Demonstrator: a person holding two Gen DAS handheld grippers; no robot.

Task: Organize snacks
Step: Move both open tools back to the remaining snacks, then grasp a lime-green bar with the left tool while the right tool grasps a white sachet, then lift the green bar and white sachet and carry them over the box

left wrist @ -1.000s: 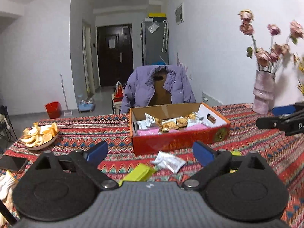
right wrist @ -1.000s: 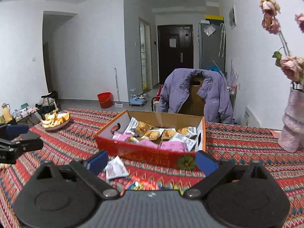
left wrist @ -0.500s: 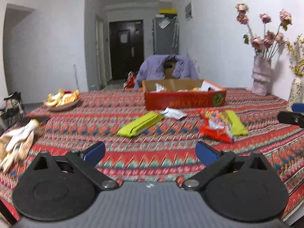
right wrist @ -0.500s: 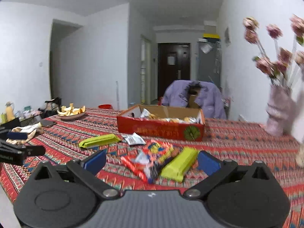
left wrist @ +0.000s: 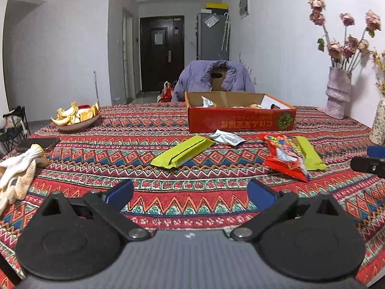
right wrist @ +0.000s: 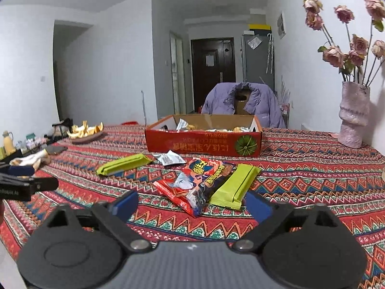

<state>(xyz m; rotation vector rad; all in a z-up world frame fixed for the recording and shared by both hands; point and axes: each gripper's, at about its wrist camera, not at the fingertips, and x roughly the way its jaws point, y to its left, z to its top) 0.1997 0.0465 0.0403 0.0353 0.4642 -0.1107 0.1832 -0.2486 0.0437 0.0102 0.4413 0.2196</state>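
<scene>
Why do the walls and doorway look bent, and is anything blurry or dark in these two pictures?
Left wrist view: fisheye lens bows the walls, black corners, sharp snacks such as the green packet. Right wrist view: same bending, vase leans, red snack bag sharp; even indoor light, soft shadows.

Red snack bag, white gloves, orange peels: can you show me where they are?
Red snack bag [right wrist: 196,184]: right wrist view, middle of its printed front.
White gloves [left wrist: 18,173]: left wrist view, the knitted palm.
Orange peels [left wrist: 77,114]: left wrist view, the heap in the bowl.
</scene>
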